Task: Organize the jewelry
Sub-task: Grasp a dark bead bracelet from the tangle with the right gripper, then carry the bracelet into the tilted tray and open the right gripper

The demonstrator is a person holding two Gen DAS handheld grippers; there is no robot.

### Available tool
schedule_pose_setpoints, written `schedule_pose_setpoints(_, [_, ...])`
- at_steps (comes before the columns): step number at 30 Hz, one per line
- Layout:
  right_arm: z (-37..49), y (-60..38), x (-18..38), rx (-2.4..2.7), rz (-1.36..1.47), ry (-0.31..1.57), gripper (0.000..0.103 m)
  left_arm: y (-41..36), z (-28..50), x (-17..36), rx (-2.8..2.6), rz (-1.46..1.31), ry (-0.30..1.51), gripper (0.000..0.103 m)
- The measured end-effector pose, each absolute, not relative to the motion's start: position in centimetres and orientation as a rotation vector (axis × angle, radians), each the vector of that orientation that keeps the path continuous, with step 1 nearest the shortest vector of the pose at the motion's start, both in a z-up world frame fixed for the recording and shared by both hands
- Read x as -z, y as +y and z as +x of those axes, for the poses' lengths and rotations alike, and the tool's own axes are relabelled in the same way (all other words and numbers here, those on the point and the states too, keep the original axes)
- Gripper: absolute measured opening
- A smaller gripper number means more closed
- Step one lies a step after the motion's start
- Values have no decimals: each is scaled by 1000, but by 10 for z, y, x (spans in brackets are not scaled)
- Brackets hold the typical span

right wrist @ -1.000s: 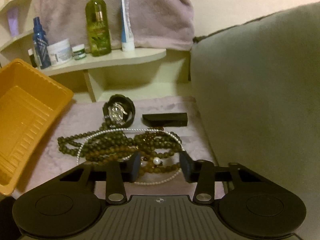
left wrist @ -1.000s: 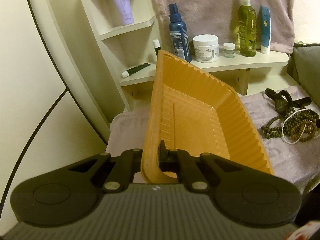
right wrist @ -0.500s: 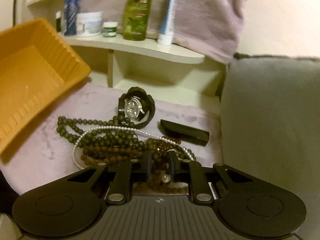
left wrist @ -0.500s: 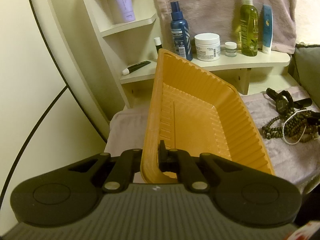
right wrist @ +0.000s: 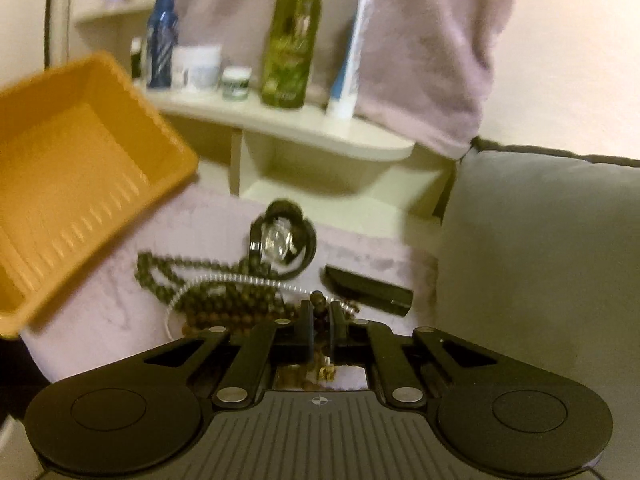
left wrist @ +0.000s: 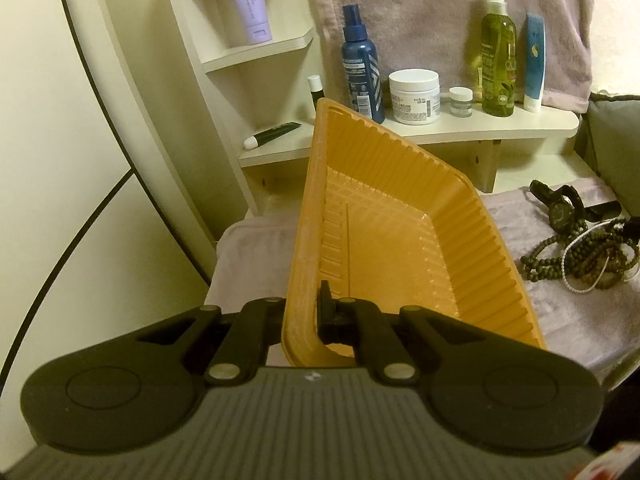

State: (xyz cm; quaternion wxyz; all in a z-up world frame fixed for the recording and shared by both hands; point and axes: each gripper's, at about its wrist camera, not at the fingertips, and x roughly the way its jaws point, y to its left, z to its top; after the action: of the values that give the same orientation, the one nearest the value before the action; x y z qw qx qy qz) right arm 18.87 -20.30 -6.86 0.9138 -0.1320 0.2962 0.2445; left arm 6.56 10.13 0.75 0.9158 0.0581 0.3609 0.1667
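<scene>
The tangle of bead strands (right wrist: 224,300) lies on a mauve towel (right wrist: 120,312), dark green and brown beads knotted with a thin white pearl string (left wrist: 576,256). The right gripper (right wrist: 320,320) has just been closing its fingers, and they now pinch a few brown beads at the near right edge of the tangle; more beads hang below between the finger arms. This view is blurred.

Just behind the beads sits a black wristwatch (right wrist: 280,240), touching the far strands, and a flat black bar (right wrist: 368,290) lies just to the right of it. A grey cushion (right wrist: 540,260) rises right beside that bar and closes off that side.

To the left the orange ribbed tray (left wrist: 400,240) is tilted up, its near rim clamped between the fingers of the left gripper (left wrist: 304,312), one finger inside the wall and one outside. A bare strip of towel lies between the tray's right rim and the beads.

Behind everything a pale shelf (left wrist: 480,128) carries a blue spray bottle (left wrist: 360,76), a white jar (left wrist: 414,96) and a green bottle (left wrist: 498,60).
</scene>
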Motion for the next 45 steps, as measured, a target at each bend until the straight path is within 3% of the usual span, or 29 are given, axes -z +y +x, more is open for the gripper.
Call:
schedule_pose_setpoints(21, [176,-217,-17,-615,-85,506,7,107,63,-9,-338,61,726,6])
schedule_pose_setpoints(45, [156,-71,33,-1012,8,727,7,112,61,-8,-317,33,727,6])
